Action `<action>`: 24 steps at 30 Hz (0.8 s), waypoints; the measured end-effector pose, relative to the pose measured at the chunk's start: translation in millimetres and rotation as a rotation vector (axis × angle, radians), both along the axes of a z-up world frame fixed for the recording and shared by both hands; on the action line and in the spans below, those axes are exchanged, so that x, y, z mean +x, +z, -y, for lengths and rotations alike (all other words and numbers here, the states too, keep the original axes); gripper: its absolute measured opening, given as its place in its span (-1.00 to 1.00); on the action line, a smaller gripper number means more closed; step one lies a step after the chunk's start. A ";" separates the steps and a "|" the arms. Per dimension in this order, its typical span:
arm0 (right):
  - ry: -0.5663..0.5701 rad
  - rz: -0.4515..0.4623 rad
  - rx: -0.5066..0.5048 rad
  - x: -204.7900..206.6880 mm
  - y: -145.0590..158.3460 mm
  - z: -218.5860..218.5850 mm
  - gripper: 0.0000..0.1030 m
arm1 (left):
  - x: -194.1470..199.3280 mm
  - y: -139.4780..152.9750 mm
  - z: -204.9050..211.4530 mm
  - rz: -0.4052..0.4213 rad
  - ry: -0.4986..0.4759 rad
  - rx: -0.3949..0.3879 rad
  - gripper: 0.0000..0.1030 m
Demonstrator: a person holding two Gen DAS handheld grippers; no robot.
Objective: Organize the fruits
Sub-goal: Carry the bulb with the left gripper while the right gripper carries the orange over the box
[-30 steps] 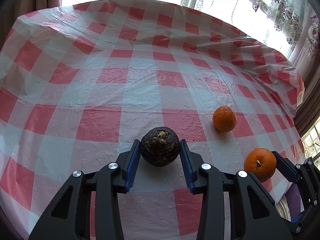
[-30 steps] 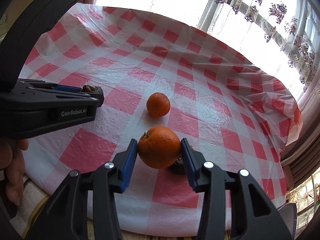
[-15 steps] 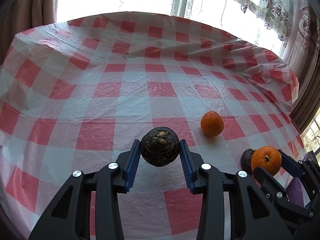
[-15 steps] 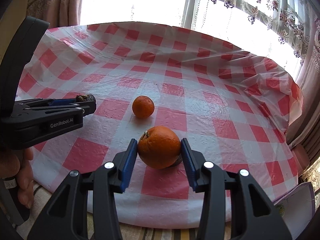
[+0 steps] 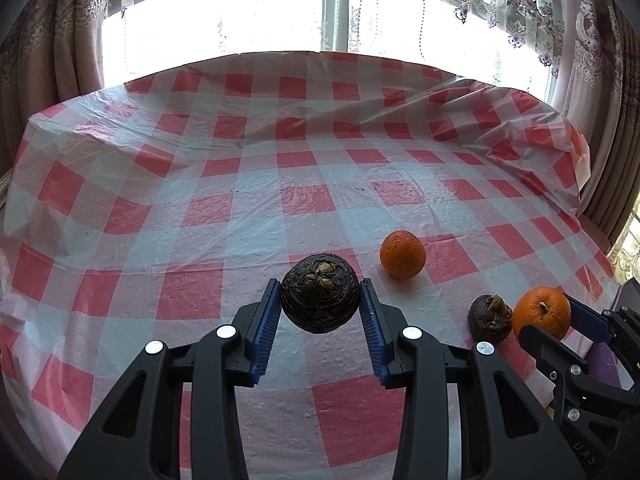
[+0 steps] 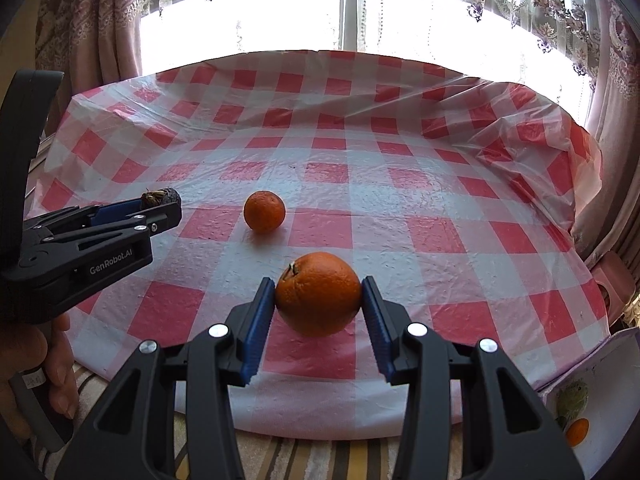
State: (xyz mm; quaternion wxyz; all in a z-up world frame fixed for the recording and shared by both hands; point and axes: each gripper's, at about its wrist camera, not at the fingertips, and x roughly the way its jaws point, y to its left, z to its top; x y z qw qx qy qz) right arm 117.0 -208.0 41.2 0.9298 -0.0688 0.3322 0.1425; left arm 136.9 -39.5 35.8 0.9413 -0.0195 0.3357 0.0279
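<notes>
A dark brown round fruit (image 5: pixel 319 294) hangs just above the checked tablecloth (image 5: pixel 200 216), with my left gripper (image 5: pixel 320 286) shut on it. My right gripper (image 6: pixel 318 284) is shut on a large orange (image 6: pixel 318 294) over the table's near edge. The left wrist view shows that orange (image 5: pixel 542 312) at far right in the right gripper (image 5: pixel 550 316). A second dark fruit (image 5: pixel 490 318) lies on the cloth beside it. A smaller orange (image 5: pixel 402 254) rests loose between the two grippers, and the right wrist view shows this orange (image 6: pixel 264 212) too. The left gripper (image 6: pixel 162 206) enters from the left.
A person's hand (image 6: pixel 56 364) holds the left gripper's handle. Window and curtains (image 6: pixel 100 20) stand behind the table. The plastic cloth bunches at the far right corner (image 6: pixel 552 132). A white-and-purple container (image 6: pixel 576 400) with fruit sits low at the right, below the table edge.
Both grippers rose a little and rolled level, still holding their fruit. The window has come into view. In the left view the second dark fruit emerged beside the held orange.
</notes>
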 end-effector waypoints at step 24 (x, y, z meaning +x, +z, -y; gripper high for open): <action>-0.152 -0.001 0.086 -19.7 14.6 85.9 -0.13 | -11.9 20.8 82.1 0.019 -0.170 0.070 -0.27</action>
